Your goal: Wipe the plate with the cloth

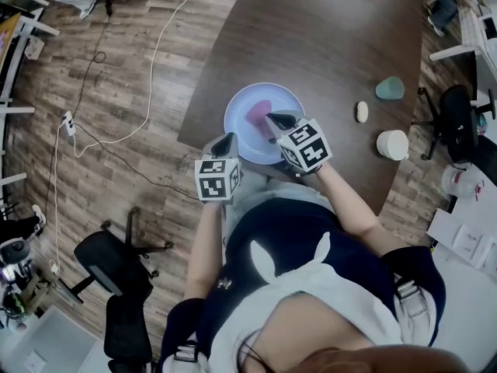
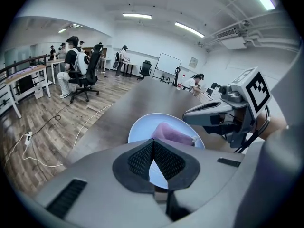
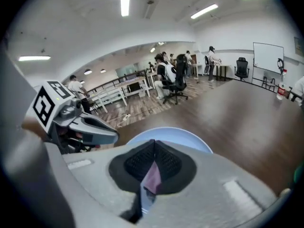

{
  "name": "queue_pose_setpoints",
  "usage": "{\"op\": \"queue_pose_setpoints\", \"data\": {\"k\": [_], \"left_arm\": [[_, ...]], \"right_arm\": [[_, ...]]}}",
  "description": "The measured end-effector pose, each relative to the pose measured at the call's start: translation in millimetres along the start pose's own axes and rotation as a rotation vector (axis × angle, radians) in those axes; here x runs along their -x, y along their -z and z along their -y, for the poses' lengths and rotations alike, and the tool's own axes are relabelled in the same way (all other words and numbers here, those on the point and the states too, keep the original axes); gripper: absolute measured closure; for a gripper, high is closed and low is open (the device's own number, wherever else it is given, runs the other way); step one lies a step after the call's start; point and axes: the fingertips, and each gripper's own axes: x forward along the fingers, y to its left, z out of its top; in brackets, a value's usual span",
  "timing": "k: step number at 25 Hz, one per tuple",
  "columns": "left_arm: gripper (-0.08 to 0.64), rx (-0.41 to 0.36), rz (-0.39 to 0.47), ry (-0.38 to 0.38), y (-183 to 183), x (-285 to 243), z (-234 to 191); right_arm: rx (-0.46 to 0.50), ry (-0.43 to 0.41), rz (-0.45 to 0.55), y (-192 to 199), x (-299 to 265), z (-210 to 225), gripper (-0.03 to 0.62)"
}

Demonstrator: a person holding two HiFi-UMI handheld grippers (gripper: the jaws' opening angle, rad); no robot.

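The plate [image 1: 241, 115] sits at the bench's [image 1: 326, 37] near edge. The right hand-held gripper [image 3: 153, 148] pinches the pink cloth [image 3: 153, 177]. The left hand-held gripper [image 2: 153, 146] is closed, holding nothing.

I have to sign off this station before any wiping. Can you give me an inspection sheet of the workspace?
Surface: dark wooden table.
Job's things: light blue plate near the table's front edge; pink cloth over it.
Clutter: teal cup, small cream object and white cup, all standing apart, right of the plate.
Grippers: left gripper shut, gripping nothing, at the plate's near edge; right gripper shut on the cloth.
Cables: white cable and power strip on the floor.
Surroundings: office chair; people at desks.
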Motion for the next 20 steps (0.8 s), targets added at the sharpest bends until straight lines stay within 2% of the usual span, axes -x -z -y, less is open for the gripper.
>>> {"op": "queue_pose_setpoints", "data": {"k": [2,5,12,16,20], "left_arm": [[0.555,-0.001,0.02,0.016,-2.6,4.1,7.2],[0.557,-0.012,0.068,0.038,-7.9,12.9,19.2],[0.557,-0.033,0.261,0.087,-41.8,40.4,46.6],[0.557,-0.039,0.295,0.111,-49.4,51.7,60.4],[0.557,-0.052,0.292,0.122,-47.1,56.8,69.8]], "right_arm": [[0.01,-0.04,0.084,-10.0,9.9,-11.9,0.592],[-0.005,-0.059,0.159,-15.9,22.5,-22.6,0.592],[-0.001,-0.067,0.255,-20.8,41.7,-40.4,0.594],[0.035,-0.08,0.282,-23.0,50.9,-53.9,0.594],[0.049,-0.074,0.302,-24.4,60.6,-58.1,0.594]]}}
